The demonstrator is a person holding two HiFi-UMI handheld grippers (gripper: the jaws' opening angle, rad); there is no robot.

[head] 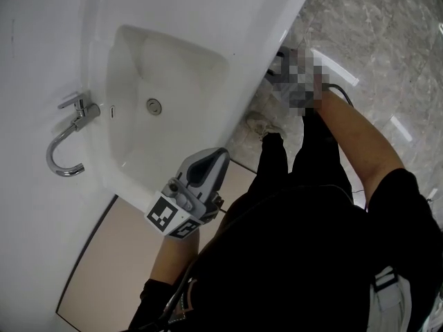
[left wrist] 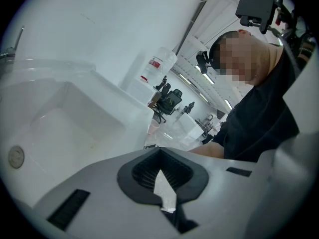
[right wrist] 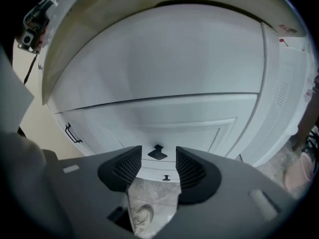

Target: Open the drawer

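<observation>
In the right gripper view a white cabinet front fills the frame, with a panelled drawer front (right wrist: 189, 131) carrying a small dark knob (right wrist: 157, 153). My right gripper (right wrist: 157, 165) is open; the knob shows in the gap between its dark ribbed pads (right wrist: 127, 167), a little beyond the tips and untouched. A second, smaller knob (right wrist: 166, 177) sits lower down. In the head view my right arm (head: 360, 140) reaches down past the basin's edge. My left gripper (head: 216, 159) hovers over the sink's (head: 173, 68) front rim, shut and empty, its pads (left wrist: 175, 171) meeting at the tips.
A chrome tap (head: 73, 126) stands at the basin's left. A black bar handle (right wrist: 73, 133) is on the cabinet door to the left. Marble floor (head: 387, 40) lies at the right; a shoe (right wrist: 142, 215) is below the jaws. A beige panel (head: 114, 261) runs under the counter.
</observation>
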